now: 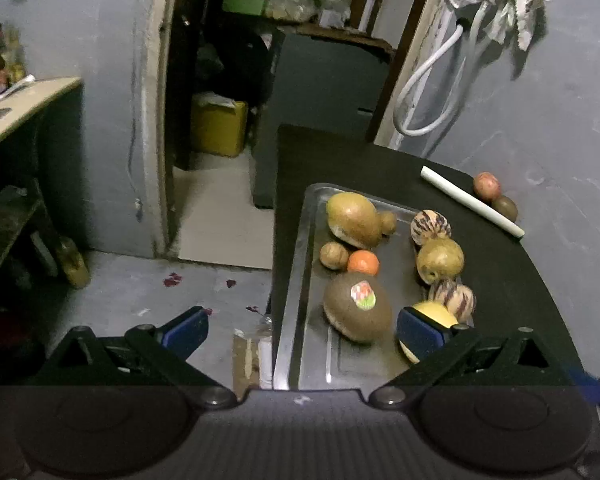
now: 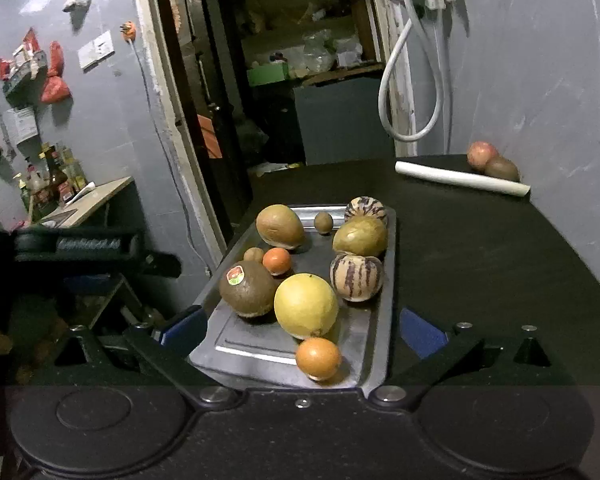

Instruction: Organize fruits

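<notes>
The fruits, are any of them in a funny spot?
Yes. A reddish fruit and a brown one sit off the tray, behind a white roll by the wall, while the rest lie on the tray.

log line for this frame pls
left claw: open, empty | right claw: open, empty | tray: holds most fruit | red fruit, brown fruit: off tray, by wall

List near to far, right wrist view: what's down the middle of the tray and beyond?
Small orange fruit → big yellow fruit → small orange-red fruit → small brown round fruit → far tray rim → black table.
</notes>
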{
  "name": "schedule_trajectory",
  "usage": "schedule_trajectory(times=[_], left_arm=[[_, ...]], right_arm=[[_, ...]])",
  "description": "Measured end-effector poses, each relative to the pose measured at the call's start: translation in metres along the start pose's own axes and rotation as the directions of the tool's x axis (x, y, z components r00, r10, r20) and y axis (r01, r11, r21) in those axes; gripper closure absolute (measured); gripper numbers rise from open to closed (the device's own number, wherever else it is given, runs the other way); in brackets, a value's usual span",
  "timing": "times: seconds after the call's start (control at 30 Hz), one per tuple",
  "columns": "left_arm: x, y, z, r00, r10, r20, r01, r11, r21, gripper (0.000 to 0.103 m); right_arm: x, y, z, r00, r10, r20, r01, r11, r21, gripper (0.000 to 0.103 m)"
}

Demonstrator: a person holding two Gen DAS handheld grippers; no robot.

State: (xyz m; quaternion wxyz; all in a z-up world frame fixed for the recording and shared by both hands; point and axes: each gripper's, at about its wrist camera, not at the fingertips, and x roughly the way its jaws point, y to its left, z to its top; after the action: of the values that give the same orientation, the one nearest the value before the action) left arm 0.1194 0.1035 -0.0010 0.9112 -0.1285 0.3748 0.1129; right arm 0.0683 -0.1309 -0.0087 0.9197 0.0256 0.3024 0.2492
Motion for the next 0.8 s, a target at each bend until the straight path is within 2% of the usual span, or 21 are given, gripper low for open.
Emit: schedule_trajectory(times=[0.23,0.43,0.6,0.8], left_arm=[[-0.044,-0.005,-0.038,0.999,0.028,0.036,-0.028,1.0,-0.001,0.0],[-0.073,-0.012,-0.064,0.997,0.054,0.062,-0.058,0.997,0.058,0.0],[-0.094,-0.014,-0.081,0.994,0.066,0.086,-0.075,0.992,0.1,0.0],[-0.112,-0.014,-0.097,0.994,0.062,0.094,-0.072,0.992,0.107,0.0]], right_arm=[[-0.042,-0.005,-0.014,1.0,-0.014,0.025,0.014,1.0,-0.016,0.001],[-0.074,-0.008,-0.029,0.999,-0.019,0.039,0.02,1.0,-0.006,0.001],[-0.092,-0.007,-0.043,1.0,-0.017,0.023,0.017,1.0,-0.017,0.001],[-0.101,-0.007,-0.054,1.0,-0.029,0.005,0.029,0.999,-0.018,0.001]])
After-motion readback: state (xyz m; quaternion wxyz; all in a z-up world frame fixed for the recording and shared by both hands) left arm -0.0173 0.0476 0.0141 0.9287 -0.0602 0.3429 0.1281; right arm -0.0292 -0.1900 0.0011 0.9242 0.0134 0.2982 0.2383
